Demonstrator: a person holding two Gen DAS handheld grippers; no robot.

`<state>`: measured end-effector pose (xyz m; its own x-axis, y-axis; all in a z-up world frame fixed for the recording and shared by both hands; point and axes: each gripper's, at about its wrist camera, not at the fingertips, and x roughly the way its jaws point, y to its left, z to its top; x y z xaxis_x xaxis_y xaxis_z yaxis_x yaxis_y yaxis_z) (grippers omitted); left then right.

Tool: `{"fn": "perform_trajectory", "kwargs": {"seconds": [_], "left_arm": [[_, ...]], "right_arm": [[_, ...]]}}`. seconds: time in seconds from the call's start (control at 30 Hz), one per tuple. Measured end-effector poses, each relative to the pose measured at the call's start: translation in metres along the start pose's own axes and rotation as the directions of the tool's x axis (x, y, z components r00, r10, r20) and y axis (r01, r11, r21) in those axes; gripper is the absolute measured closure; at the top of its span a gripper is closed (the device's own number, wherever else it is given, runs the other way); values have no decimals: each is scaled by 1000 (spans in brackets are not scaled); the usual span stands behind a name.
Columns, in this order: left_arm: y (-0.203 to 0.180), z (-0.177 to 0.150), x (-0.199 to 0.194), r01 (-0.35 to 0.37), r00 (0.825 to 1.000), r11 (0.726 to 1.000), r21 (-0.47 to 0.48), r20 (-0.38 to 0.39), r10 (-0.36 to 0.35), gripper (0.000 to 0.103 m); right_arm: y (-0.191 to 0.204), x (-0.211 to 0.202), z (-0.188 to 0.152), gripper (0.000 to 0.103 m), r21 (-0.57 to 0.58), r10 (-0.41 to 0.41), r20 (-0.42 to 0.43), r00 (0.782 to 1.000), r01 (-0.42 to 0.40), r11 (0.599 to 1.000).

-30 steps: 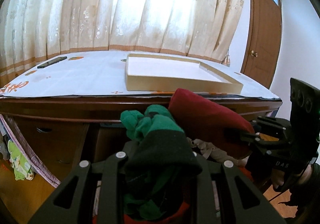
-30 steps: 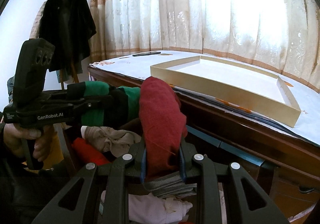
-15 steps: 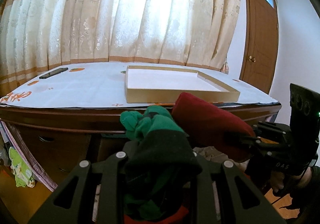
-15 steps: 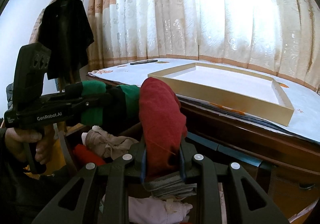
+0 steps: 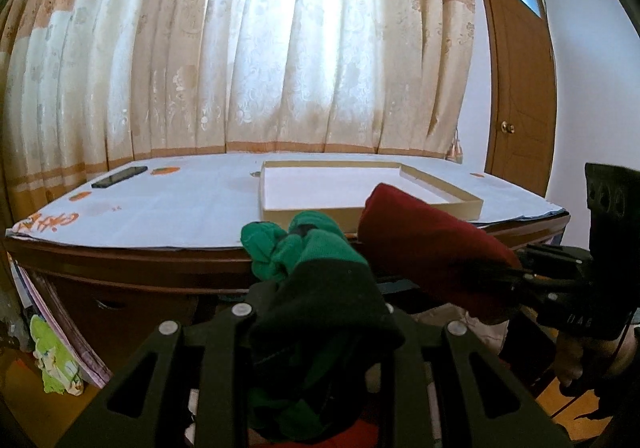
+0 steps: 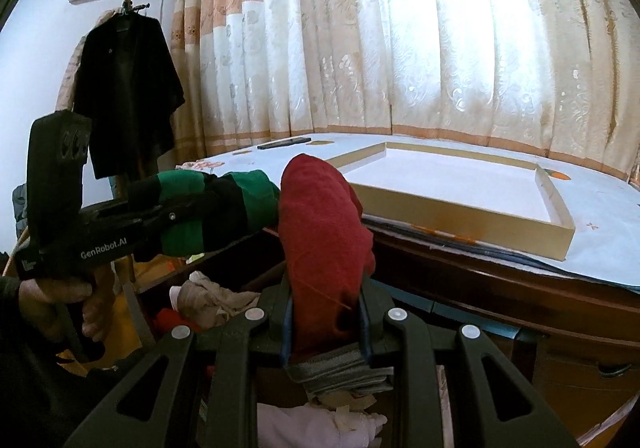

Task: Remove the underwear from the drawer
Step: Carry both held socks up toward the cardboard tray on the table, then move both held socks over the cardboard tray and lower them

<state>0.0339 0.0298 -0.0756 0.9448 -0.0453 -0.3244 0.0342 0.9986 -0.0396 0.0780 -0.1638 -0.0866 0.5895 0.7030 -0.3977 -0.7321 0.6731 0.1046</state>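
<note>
My left gripper is shut on a green and black piece of underwear, held up at the level of the table's front edge. It also shows in the right wrist view. My right gripper is shut on a dark red piece of underwear, held just to the right of the green one; it shows in the left wrist view too. The open drawer lies below both grippers, with several other clothes in it.
A shallow gold-sided tray with a white floor sits on the white-covered wooden table. A dark phone lies at the table's far left. Curtains hang behind. A black coat hangs at left; a door stands at right.
Both grippers have risen with their garments; the table top and tray now sit lower in both views. Both grips are unchanged.
</note>
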Motion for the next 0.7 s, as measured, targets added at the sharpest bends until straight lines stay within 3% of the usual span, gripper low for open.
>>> {"fn": "perform_trajectory", "kwargs": {"seconds": [0.7], "left_arm": [[-4, 19, -1, -33, 996, 998, 50, 84, 28, 81]], "right_arm": [[-7, -9, 6, 76, 32, -31, 60, 998, 29, 999]]}}
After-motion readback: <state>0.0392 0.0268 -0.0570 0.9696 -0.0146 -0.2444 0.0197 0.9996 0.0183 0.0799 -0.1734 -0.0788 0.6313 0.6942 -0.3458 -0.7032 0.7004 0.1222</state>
